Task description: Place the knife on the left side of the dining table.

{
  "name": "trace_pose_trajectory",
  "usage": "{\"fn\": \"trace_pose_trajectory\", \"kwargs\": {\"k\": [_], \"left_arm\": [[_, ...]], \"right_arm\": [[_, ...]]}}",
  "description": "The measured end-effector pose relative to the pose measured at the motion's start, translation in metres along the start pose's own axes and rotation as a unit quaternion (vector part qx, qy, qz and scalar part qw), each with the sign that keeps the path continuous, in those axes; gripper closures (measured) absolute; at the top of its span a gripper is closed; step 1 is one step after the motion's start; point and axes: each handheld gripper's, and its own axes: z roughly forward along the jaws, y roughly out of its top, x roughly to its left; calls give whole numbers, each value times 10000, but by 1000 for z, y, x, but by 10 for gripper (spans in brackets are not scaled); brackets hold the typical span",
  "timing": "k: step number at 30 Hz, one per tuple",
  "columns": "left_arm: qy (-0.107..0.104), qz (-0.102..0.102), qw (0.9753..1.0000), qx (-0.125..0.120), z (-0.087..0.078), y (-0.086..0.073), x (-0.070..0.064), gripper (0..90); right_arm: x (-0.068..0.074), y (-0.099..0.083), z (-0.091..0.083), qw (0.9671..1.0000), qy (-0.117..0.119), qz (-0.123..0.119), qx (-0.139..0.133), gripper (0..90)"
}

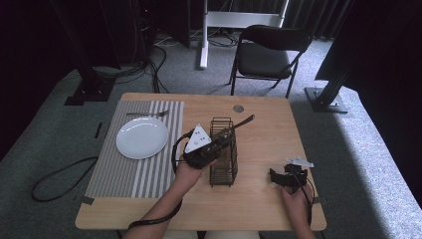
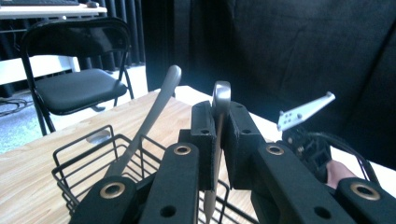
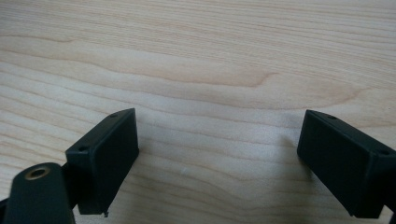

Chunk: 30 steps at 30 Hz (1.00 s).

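A black wire basket [image 1: 223,162] stands upright at the table's middle. My left gripper [image 1: 219,141] hovers over its top, shut on the handle of a silver utensil [image 2: 221,95] whose lower end hangs down into the basket [image 2: 88,156]. A second silver utensil [image 2: 156,109] leans in the basket, and its handle [image 1: 244,121] pokes out toward the far right. My right gripper [image 1: 283,178] rests low near the table's right front, and its jaws stand wide open [image 3: 217,154] over bare wood with nothing between them.
A striped placemat [image 1: 134,169] covers the table's left part, with a white plate [image 1: 142,138] and a fork [image 1: 148,114] beyond it. A small grey disc [image 1: 238,108] is set in the far tabletop. A black folding chair [image 1: 266,55] stands behind the table.
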Motion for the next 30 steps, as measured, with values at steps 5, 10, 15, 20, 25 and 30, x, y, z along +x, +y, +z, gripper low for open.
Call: {"fn": "trace_pose_trajectory", "kwargs": {"k": [5, 10, 15, 20, 25, 30], "left_arm": [[-114, 78, 9999, -70, 7, 0, 1, 838], [-145, 161, 9997, -66, 12, 2, -1, 838], [-108, -18, 9999, -125, 13, 1, 5, 838], [-177, -155, 9997, -51, 7, 2, 9, 839], [-333, -234, 9992, 12, 1, 7, 9, 839], [-384, -70, 9992, 8, -10, 17, 4, 839]], "right_arm": [[0, 0, 0, 10000, -1, -4, -2, 116], [0, 0, 0, 10000, -2, -7, -4, 117], [0, 0, 0, 10000, -12, -10, -3, 117], [0, 0, 0, 10000, -16, -5, -3, 117], [1, 0, 0, 10000, -20, 21, -1, 117], [0, 0, 0, 10000, -25, 16, 1, 117]]}}
